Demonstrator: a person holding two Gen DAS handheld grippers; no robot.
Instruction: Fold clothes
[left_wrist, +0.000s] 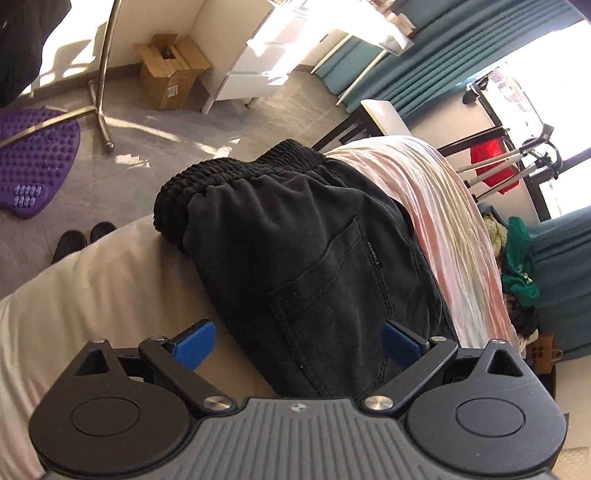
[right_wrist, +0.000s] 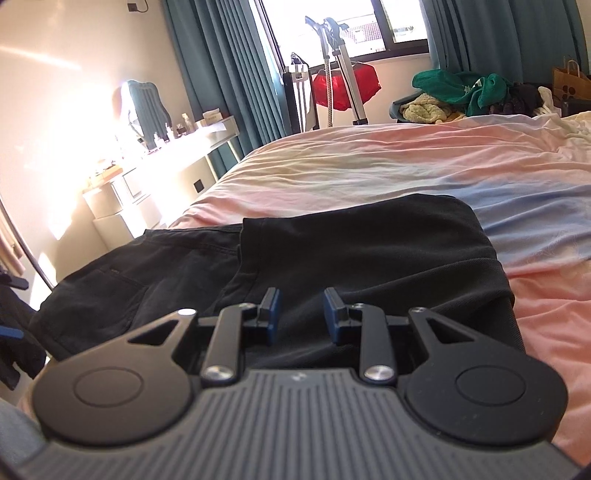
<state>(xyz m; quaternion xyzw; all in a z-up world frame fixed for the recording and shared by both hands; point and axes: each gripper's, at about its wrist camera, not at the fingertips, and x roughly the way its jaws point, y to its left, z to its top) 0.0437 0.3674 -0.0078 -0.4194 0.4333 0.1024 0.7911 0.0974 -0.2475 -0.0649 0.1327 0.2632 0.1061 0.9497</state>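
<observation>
Trousers (left_wrist: 295, 236), black, lie folded on the bed (left_wrist: 436, 192), near its edge, with the pink and pale striped sheet showing on both sides of them. In the left wrist view the elastic waistband (left_wrist: 221, 173) sits at the bed's edge, above the grey floor (left_wrist: 177, 125), and a back pocket (left_wrist: 332, 273) faces up. In the right wrist view the trousers (right_wrist: 332, 251) show a folded layer lying over the part with the pocket, its hem edge crossing the cloth.

Left gripper (left_wrist: 295, 345) hovers over the trousers with its blue pads spread wide, one over the sheet and one over the black cloth; nothing is pinched between them. Right gripper (right_wrist: 301, 315) is low over the folded layer, its jaws partly apart with a clear gap between the pads and no cloth in that gap.

Beyond the bed, on the floor, stand a cardboard box (left_wrist: 171, 70), a purple mat (left_wrist: 33, 162) and a pair of dark slippers (left_wrist: 83, 238). Past the bed's far side are a heap of clothes (right_wrist: 461, 92), teal curtains (right_wrist: 221, 66) and a red garment (right_wrist: 345, 86) hanging by the window.
</observation>
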